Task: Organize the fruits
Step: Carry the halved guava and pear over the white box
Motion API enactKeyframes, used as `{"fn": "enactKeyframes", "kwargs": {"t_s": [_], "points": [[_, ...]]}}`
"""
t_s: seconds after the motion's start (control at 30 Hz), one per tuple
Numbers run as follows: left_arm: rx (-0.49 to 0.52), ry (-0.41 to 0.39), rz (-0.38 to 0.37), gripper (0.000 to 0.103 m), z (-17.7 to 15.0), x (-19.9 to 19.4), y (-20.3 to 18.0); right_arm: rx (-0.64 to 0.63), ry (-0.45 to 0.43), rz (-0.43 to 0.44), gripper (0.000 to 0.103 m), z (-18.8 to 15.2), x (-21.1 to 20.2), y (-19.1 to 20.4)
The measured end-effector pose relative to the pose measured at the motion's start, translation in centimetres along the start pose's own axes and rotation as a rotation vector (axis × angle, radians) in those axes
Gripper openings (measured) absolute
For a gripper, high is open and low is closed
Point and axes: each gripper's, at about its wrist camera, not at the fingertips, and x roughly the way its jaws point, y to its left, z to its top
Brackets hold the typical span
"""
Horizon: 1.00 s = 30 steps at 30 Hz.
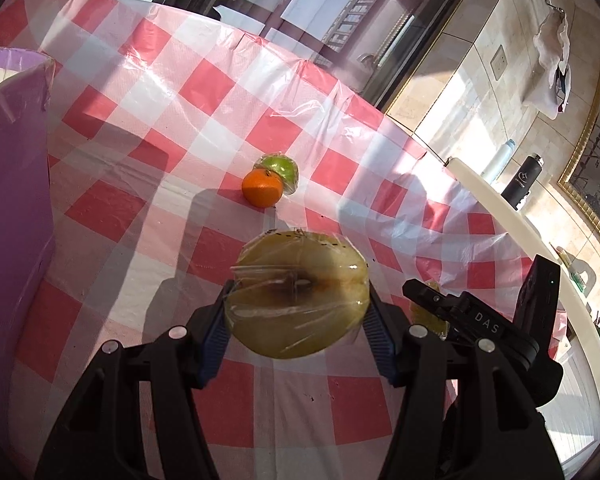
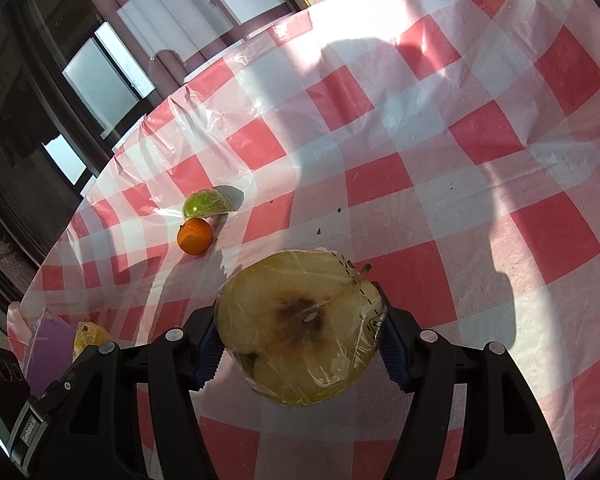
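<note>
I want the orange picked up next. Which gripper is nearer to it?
Hard to call: neither is clearly nearer. The left gripper and the right gripper each hold a wrapped half fruit, well short of the orange.
</note>
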Motion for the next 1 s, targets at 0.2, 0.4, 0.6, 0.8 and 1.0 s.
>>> {"fn": "enactKeyframes", "kwargs": {"t_s": [0.2, 0.4, 0.6, 0.8, 1.0], "points": [[0.013, -0.056, 0.004, 0.059, -2.1, -5.8, -0.5, 0.060, -0.097, -0.011, 0.064, -4.2, -5.6, 1.2], [0.074, -0.145, -0.077, 0.060, -3.3, -14.6, -2.3, -0.010, -0.109, 0.027, 0.064, -10.0, -10.4, 5.1], [0.116, -0.241, -0.064, 0.060, -1.7, -22.0, -2.9, -0.164, -0.130, 0.080, 0.064, -11.2, -12.9, 11.9], [0.173, -0.350, 0.056, 0.060, -0.1, -28.1, -1.4, -0.289, -0.178, 0.156, 0.064, -12.1, -15.2, 19.0], [0.214, -0.380, 0.255, 0.060, 1.2, -31.4, 2.5, -0.513, -0.120, 0.216, 0.064, -15.1, -15.1, 27.2]]}}
